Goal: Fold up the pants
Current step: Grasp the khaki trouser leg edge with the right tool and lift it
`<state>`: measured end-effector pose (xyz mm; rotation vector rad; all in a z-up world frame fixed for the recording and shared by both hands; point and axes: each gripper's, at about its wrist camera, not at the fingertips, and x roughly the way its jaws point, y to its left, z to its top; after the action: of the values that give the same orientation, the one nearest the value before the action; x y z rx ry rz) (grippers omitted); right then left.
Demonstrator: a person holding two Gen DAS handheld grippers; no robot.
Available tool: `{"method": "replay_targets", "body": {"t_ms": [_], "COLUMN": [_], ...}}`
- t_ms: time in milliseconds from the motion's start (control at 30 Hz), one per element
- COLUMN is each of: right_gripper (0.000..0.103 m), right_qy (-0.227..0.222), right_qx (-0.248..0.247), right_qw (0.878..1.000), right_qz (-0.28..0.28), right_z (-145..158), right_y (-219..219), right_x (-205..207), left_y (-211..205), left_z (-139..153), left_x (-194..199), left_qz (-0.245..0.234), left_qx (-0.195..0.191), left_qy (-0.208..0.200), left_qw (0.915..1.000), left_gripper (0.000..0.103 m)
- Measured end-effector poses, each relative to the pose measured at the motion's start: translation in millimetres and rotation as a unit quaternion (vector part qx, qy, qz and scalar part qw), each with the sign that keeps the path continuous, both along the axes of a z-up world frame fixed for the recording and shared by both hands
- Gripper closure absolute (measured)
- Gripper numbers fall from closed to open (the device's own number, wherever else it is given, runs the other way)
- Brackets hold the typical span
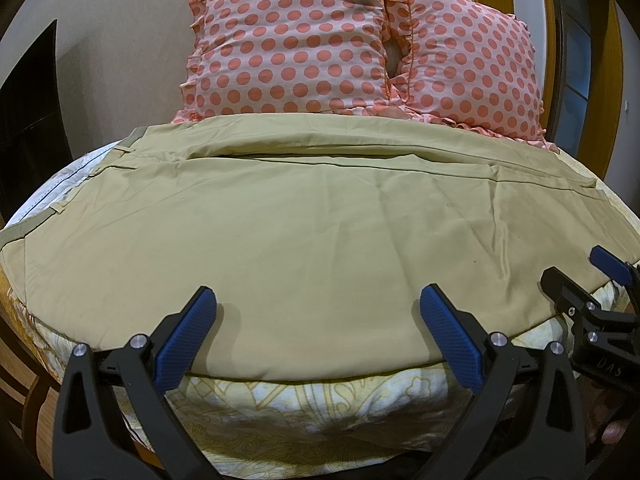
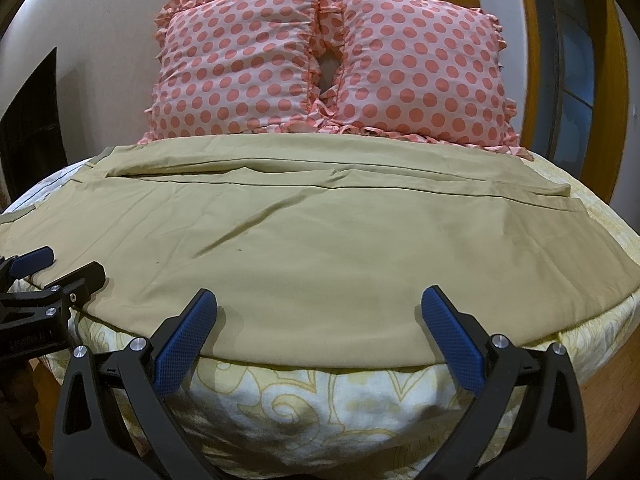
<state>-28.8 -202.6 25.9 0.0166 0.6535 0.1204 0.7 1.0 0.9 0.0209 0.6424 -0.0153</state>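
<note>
We have the pants [image 1: 304, 240] spread flat across the bed [image 1: 304, 396], khaki cloth running left to right, waistband [image 1: 60, 208] and belt loops at the left, leg hems [image 2: 560, 196] at the far right. One leg lies far, the other near, with a long seam line between them, and a few soft creases cross the near leg. Our left hand-held gripper [image 1: 318, 320] hovers at the near edge of the pants, jaws spread wide, blue pads [image 1: 186, 344] either side of bare cloth, gripping nothing. Our right hand-held gripper [image 2: 320, 320] sits just the same further right along that near edge, jaws wide apart, nothing held. In the left wrist view the right one shows at the right border, low over the hem edge; in the right wrist view the left one shows at the left border. Below the pants' near edge we see the yellow patterned sheet [image 2: 320, 404] draping over the bed's side. At the far end, two pink polka-dot pillows [image 2: 328, 60] stand side by side against the wall [image 2: 100, 20], touching each other, their frills just behind the far leg.
</note>
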Motion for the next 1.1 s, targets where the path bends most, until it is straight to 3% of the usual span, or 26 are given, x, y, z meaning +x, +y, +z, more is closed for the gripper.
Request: {"method": "replay_targets", "body": {"t_ms": [100, 200, 367, 533, 667, 733, 800, 933, 967, 1067, 1100], "right_gripper": [0.001, 0.001, 0.001, 0.003, 0.020, 0.022, 0.022, 0.026, 0.032, 0.074, 0.082], "right_qy": [-0.001, -0.026, 0.032, 0.112, 0.158, 0.172, 0.182, 0.184, 0.173, 0.152, 0.146], "right_qx": [0.011, 0.014, 0.048, 0.061, 0.107, 0.114, 0.115, 0.028, 0.026, 0.032, 0.054], "right_qw": [1.000, 0.998, 0.982, 0.945, 0.913, 0.902, 0.894, 0.895, 0.898, 0.904, 0.907], "right_qz": [-0.009, -0.059, -0.179, -0.301, -0.361, -0.378, -0.393, -0.405, -0.402, -0.399, -0.391], "right_z": [19, 55, 87, 62, 39, 28, 19, 8, 6, 8, 9], "right_y": [-16, -47, -120, -194, -239, -250, -254, -248, -247, -253, -260], "right_x": [13, 46, 156, 271, 316, 333, 347, 358, 353, 332, 323], "left_y": [5, 14, 22, 15, 12, 11, 10, 12, 13, 17, 19], "left_z": [7, 15, 33, 47, 49, 48, 46, 38, 36, 35, 35], "left_x": [2, 9, 28, 44, 58, 65, 72, 84, 84, 85, 84], "left_qz": [-0.006, 0.002, 0.015, 0.017, 0.015, 0.015, 0.016, 0.016, 0.016, 0.018, 0.019], "left_qx": [-0.023, -0.052, -0.057, -0.026, -0.019, -0.018, -0.017, -0.021, -0.023, -0.029, -0.032], "left_qy": [0.015, 0.018, 0.002, -0.019, -0.022, -0.018, -0.014, 0.003, 0.006, 0.008, 0.008], "left_qw": [0.9996, 0.9985, 0.9982, 0.9993, 0.9995, 0.9996, 0.9996, 0.9996, 0.9996, 0.9994, 0.9993], "left_gripper": [0.002, 0.002, 0.002, 0.002, 0.002, 0.002, 0.002, 0.002, 0.002, 0.002, 0.002]}}
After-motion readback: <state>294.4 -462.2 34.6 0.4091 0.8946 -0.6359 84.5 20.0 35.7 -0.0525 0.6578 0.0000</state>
